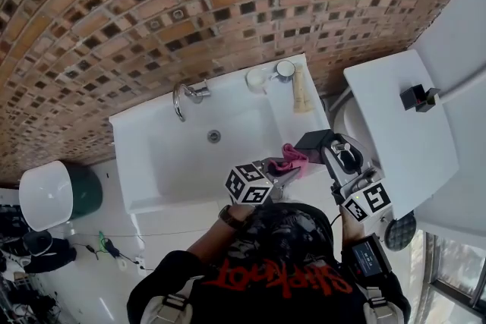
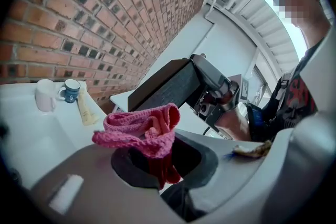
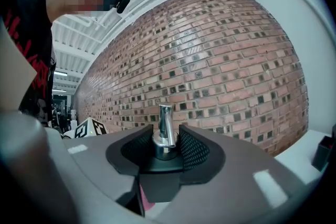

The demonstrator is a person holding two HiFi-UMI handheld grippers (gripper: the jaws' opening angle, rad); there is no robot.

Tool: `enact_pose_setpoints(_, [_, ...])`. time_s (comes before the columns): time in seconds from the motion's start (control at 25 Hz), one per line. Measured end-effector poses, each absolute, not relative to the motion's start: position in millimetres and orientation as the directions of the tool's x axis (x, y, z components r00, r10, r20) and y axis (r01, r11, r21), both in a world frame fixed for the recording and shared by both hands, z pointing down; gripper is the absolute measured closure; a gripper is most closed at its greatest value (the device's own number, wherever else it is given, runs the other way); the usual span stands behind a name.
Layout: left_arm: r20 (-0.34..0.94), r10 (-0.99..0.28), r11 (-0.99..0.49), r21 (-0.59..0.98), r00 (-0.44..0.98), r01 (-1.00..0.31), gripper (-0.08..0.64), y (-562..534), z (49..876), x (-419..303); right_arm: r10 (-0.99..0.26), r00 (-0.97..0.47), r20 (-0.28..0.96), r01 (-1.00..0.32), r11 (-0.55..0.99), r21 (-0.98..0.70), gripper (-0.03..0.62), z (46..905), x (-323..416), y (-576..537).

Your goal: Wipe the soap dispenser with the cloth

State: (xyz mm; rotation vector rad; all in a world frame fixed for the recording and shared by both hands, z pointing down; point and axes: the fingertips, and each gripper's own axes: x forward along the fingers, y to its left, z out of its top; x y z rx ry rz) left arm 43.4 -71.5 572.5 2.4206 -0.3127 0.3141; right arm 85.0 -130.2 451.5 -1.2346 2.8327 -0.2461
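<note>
A pink knitted cloth point(image 2: 139, 131) bunches out of my left gripper point(image 2: 163, 159), whose jaws are shut on it. In the head view that cloth point(image 1: 295, 158) sits right beside the black soap dispenser point(image 1: 313, 140), over the basin's front right corner. My right gripper point(image 3: 167, 150) is shut on the dispenser, its pads on either side of the chrome pump point(image 3: 166, 123), which stands upright. The left gripper view shows the dispenser's black body point(image 2: 168, 84) just behind the cloth, with my right gripper point(image 2: 218, 97) around it. Whether cloth and dispenser touch is not visible.
Below lies a white basin point(image 1: 152, 163) with a chrome tap point(image 1: 182, 96). A white cup point(image 1: 258, 78), a blue mug point(image 1: 285, 70) and a beige tube point(image 1: 302, 89) stand at its back right. A white toilet cistern lid point(image 1: 395, 125) is to the right, a green bin point(image 1: 49, 193) at the left.
</note>
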Motion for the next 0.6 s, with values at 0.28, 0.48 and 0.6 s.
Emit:
enact_pose_setpoints(0.28, [0.078,-0.123,-0.802,0.579,0.989,-0.146,0.518,-63.2,488.8,44.4,-0.700,-0.705,0.116,-0.708,0.685,-0.170,0.443,487.4,64.6,-124.3])
enact_pose_setpoints(0.48, [-0.063,-0.175,-0.811,0.575,0.982,-0.108,0.518,-79.1,432.3,11.1,-0.648,-0.748,0.141,-0.662,0.742,-0.101,0.443,488.2,51.6,-113.7])
enact_pose_setpoints(0.6, [-0.063,-0.223,-0.838,0.522,0.973,-0.159,0.518,-95.6,411.8,-16.5,-0.523,-0.847,0.090,-0.528,0.849,-0.035,0.443,453.1,30.5,-86.0])
